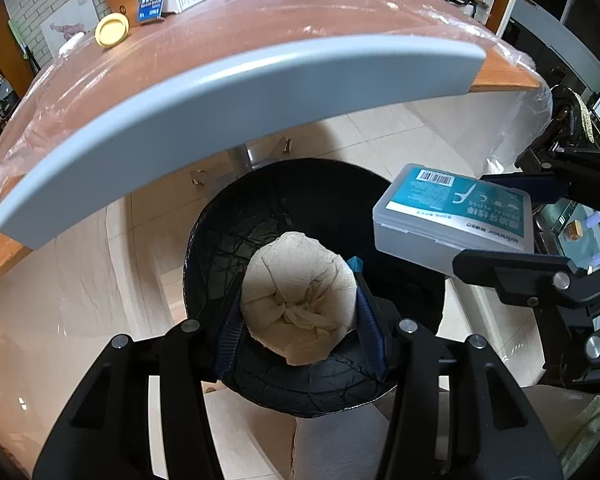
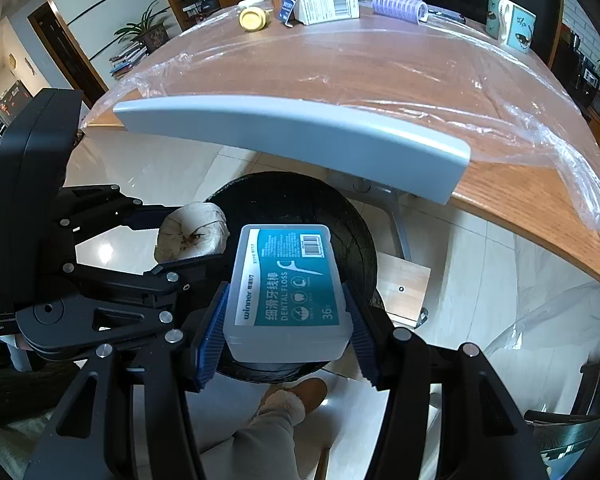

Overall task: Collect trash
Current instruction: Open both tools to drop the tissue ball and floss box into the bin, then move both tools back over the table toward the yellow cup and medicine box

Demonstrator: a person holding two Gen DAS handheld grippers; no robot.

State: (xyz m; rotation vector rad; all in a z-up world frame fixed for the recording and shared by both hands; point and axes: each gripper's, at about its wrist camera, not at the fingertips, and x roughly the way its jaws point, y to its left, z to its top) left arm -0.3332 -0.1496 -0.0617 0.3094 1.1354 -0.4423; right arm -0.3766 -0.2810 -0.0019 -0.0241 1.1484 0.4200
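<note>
Desk (image 2: 380, 80) edge above black bin (image 1: 260, 216); left gripper (image 1: 296, 316) jaws clamp paper wad (image 1: 300, 300), right gripper (image 2: 286, 320) jaws clamp floss box (image 2: 288, 292), both over bin.

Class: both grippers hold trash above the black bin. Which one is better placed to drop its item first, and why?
Left. Its paper wad hangs over the middle of the bin; the right gripper's floss box sits nearer the bin's rim.

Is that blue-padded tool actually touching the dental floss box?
Touching. In the right wrist view, the right tool has a blue pad pressed against each side of the dental floss box, with no gap.
</note>
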